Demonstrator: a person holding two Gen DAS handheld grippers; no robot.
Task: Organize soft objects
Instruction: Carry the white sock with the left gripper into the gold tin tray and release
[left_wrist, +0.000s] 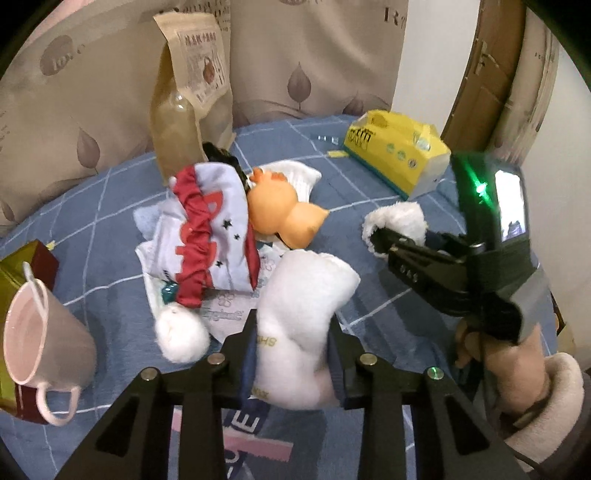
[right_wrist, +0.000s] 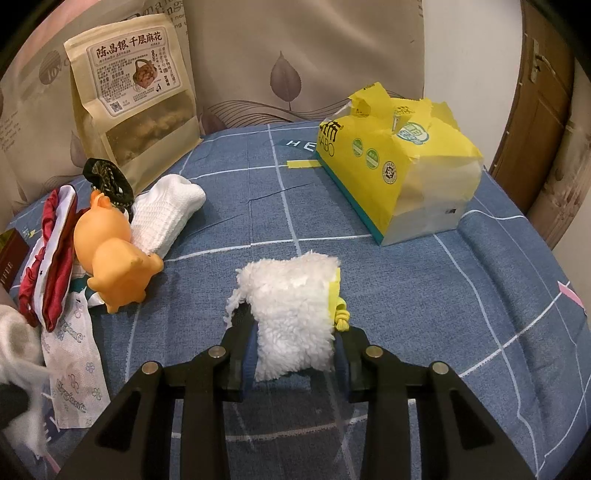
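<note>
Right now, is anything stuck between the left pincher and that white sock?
No. The left gripper has the white sock right between its fingers, pads pressing its sides. Nothing else is wedged in between.

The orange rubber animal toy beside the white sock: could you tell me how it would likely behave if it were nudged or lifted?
The orange toy looks hollow and moulded, so probably light and slightly squashy. Its smooth, glossy skin could slip between tongs. It already lies on its side against the white sock, so a push would likely rock or roll it on the soft blue bedcover.
</note>
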